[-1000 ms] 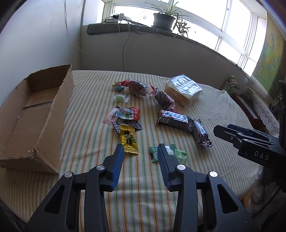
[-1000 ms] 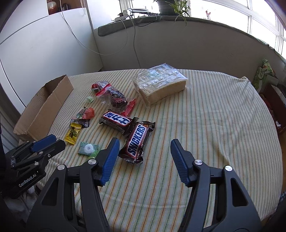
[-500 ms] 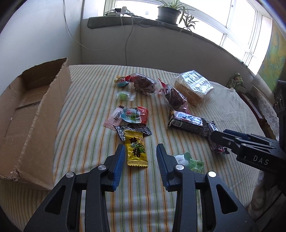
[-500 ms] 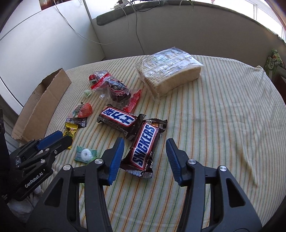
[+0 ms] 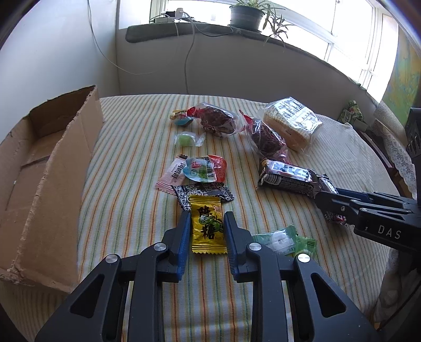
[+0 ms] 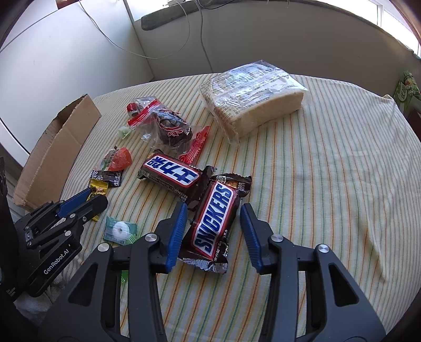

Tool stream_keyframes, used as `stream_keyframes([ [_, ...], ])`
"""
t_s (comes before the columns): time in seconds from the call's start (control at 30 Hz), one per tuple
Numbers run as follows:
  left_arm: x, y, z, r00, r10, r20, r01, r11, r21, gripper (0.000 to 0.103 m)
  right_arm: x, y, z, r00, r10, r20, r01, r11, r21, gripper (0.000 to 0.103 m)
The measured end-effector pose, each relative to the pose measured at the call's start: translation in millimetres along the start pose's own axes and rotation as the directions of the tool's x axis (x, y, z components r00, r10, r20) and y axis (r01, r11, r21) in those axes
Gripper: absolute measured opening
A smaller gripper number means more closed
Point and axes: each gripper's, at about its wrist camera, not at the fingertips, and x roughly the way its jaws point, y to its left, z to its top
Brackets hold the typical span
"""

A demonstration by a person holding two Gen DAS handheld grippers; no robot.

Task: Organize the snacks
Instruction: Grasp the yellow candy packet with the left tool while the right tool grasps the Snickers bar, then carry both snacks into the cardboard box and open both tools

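Observation:
A yellow candy (image 5: 208,229) lies flat on the striped tablecloth (image 5: 126,184). My left gripper (image 5: 207,215) straddles it with its jaws closing, and both blue pads touch the wrapper's long edges. A Snickers bar (image 6: 213,218) lies between the jaws of my right gripper (image 6: 213,207), which are closing too. The left pad is at the bar's edge and the right pad stands clear of it. A second chocolate bar (image 6: 171,171) touches the Snickers at its far end. An open cardboard box (image 5: 39,171) stands at the left.
A wrapped bread pack (image 6: 252,97), two bagged dark pastries (image 5: 218,121), a green mint candy (image 5: 279,239) and several small sweets (image 5: 200,171) lie scattered mid-table. The table's right half is bare cloth (image 6: 329,171). A windowsill with a potted plant (image 5: 246,14) is behind.
Both grippers came forward and down over their snacks. The left jaws narrowed onto the yellow candy; the right jaws narrowed around the Snickers bar.

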Motion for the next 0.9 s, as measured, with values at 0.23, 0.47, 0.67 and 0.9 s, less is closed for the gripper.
stream_keyframes([
  [0.23,-4,-1,-2,1.0,-0.005,0.016,0.005,1.0,-0.003,0.022,-7,-6,-3,1.0,0.012,0.008,-0.012,1.0,0.015,0.031],
  [0.47,-15,-3,-2,0.999,-0.025,0.035,0.026,1.0,-0.013,0.022,-19,-10,-4,0.999,0.011,0.035,-0.012,1.0,0.029,0.03],
  [0.67,-28,-1,0,0.997,-0.039,0.065,0.041,0.999,-0.031,0.022,-34,-11,-1,0.998,0.003,0.069,-0.005,0.999,0.038,0.03],
  [0.9,-53,6,6,0.992,-0.052,0.117,0.058,0.997,-0.047,0.022,-58,5,12,0.992,0.017,0.126,-0.017,1.0,-0.003,0.03],
])
